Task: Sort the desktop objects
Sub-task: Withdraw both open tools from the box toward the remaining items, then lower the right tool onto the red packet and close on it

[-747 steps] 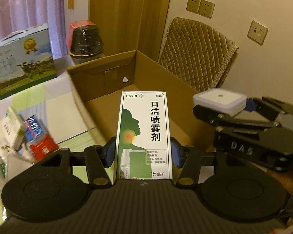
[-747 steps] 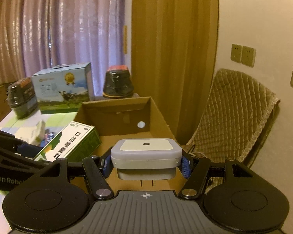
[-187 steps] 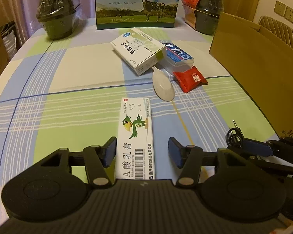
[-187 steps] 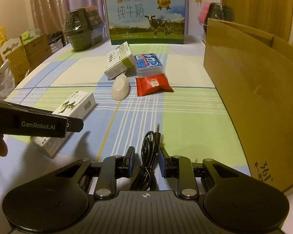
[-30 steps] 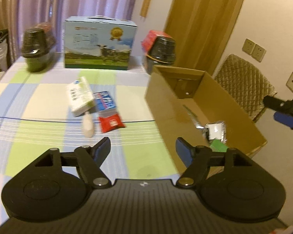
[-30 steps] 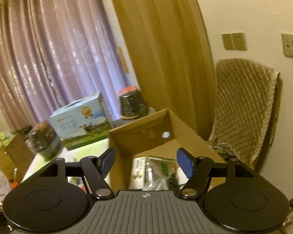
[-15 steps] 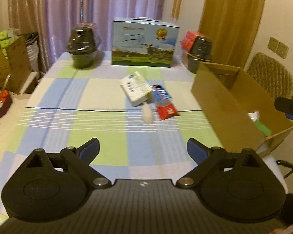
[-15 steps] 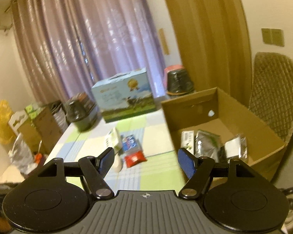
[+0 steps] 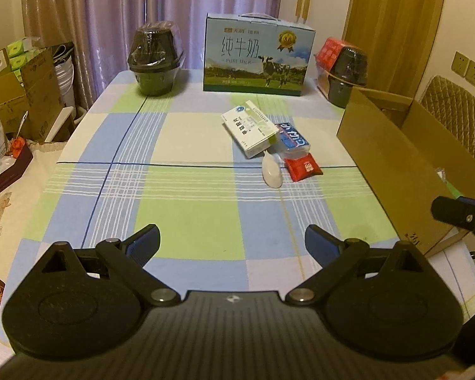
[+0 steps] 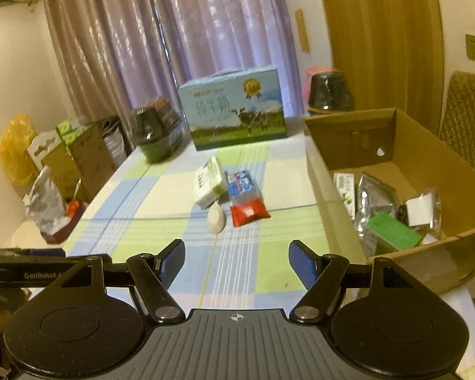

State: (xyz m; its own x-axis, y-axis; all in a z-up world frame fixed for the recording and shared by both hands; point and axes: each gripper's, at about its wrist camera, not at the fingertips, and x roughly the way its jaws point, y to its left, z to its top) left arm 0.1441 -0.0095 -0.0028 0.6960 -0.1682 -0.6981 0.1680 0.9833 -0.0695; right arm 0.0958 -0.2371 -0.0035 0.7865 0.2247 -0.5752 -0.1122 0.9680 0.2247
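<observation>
The left gripper [image 9: 231,240] is hovering spread and empty over the near checked tablecloth [image 9: 186,212]. Mid-table, a white medicine carton [image 9: 249,129], white oval mouse [image 9: 272,173], blue-labelled clear case [image 9: 293,136] and red packet [image 9: 302,166] are lying touching, so grabbing one risks dragging a neighbour. The right gripper [image 10: 236,261] is waiting, gaping and empty, near the brown cardboard box [image 10: 433,253] at right.

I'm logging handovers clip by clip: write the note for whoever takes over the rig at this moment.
Left gripper: jaws open, empty, above the near end of the table.
Right gripper: jaws open, empty.
Done: several packets and small boxes already lie in the cardboard box at the table's right edge.
Left: four things clustered mid-table: white medicine box, blue-lidded case, red packet, white oval piece.
The milk carton and black tubs at the far edge look like background.
</observation>
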